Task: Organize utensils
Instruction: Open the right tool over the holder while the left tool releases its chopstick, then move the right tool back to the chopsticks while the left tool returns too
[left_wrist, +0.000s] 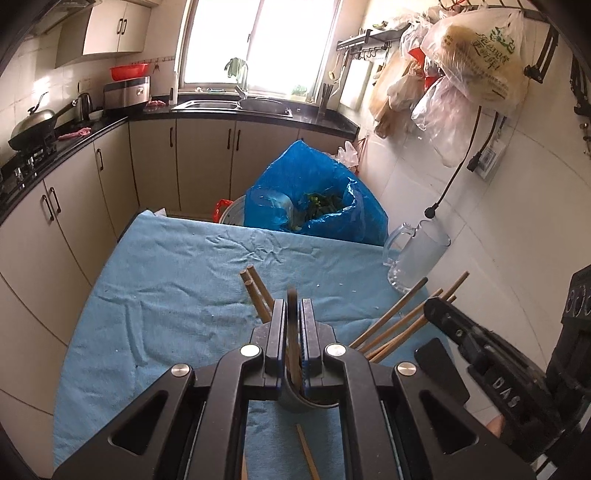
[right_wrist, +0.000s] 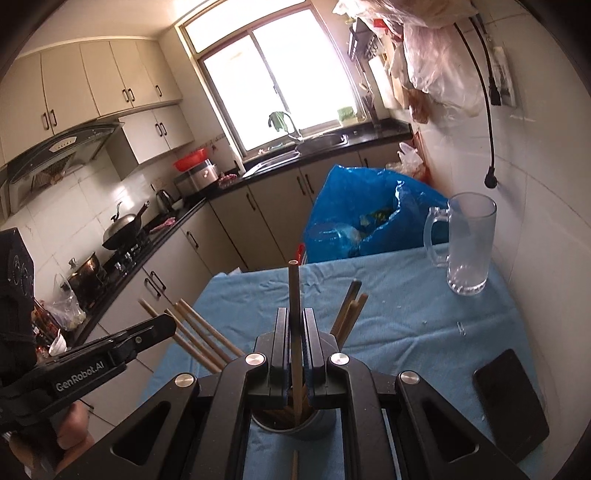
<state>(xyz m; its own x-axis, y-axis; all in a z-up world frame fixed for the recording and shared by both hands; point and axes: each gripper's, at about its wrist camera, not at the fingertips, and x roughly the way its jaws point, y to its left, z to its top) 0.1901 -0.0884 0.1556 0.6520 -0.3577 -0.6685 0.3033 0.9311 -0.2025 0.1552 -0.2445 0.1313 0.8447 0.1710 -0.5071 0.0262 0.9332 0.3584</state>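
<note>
A metal cup (right_wrist: 299, 424) stands on the blue cloth (right_wrist: 388, 317), right under both grippers, with several wooden chopsticks (right_wrist: 199, 332) fanning out of it. My right gripper (right_wrist: 294, 317) is shut on one upright chopstick (right_wrist: 294, 288) whose lower end sits in the cup. My left gripper (left_wrist: 292, 310) is shut on the cup's rim (left_wrist: 292, 295); the cup (left_wrist: 295, 400) shows below its jaws. More chopsticks (left_wrist: 399, 325) lean out to the right, others (left_wrist: 256, 291) to the left. One loose chopstick (left_wrist: 308, 454) lies on the cloth under the left gripper.
A glass mug (right_wrist: 467, 243) stands at the table's far right by the tiled wall. A black phone (right_wrist: 509, 402) lies on the cloth at the right. A blue rubbish bag (right_wrist: 362, 225) stands beyond the far edge. Kitchen counters run along the left and back.
</note>
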